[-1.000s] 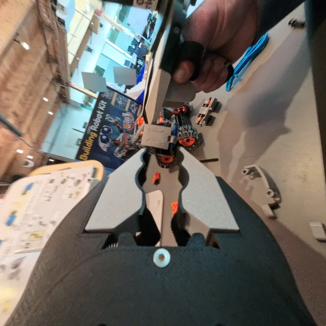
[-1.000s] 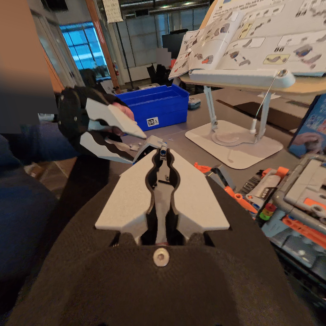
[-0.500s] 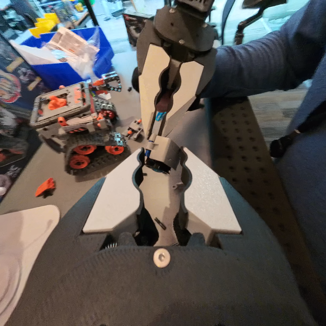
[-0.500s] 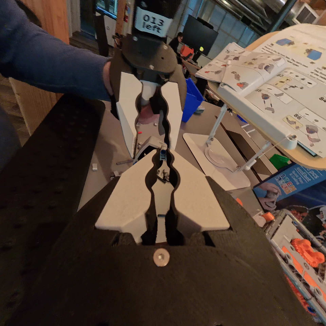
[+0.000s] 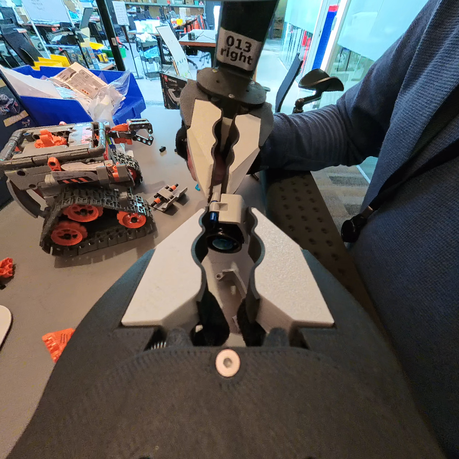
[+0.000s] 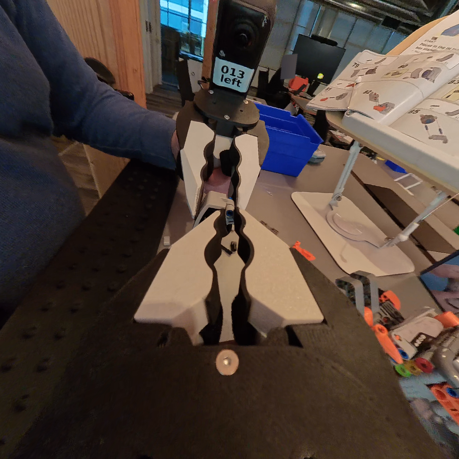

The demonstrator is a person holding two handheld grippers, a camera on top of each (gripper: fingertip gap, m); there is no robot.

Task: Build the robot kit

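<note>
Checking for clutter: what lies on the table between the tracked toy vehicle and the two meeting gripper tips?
In the left wrist view, a small grey brick assembly with orange pins lies between the tracked vehicle and the left hand-held gripper.

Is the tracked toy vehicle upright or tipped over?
Upright: the tracked toy vehicle rests on its treads on the grey table, orange wheels lowest.
</note>
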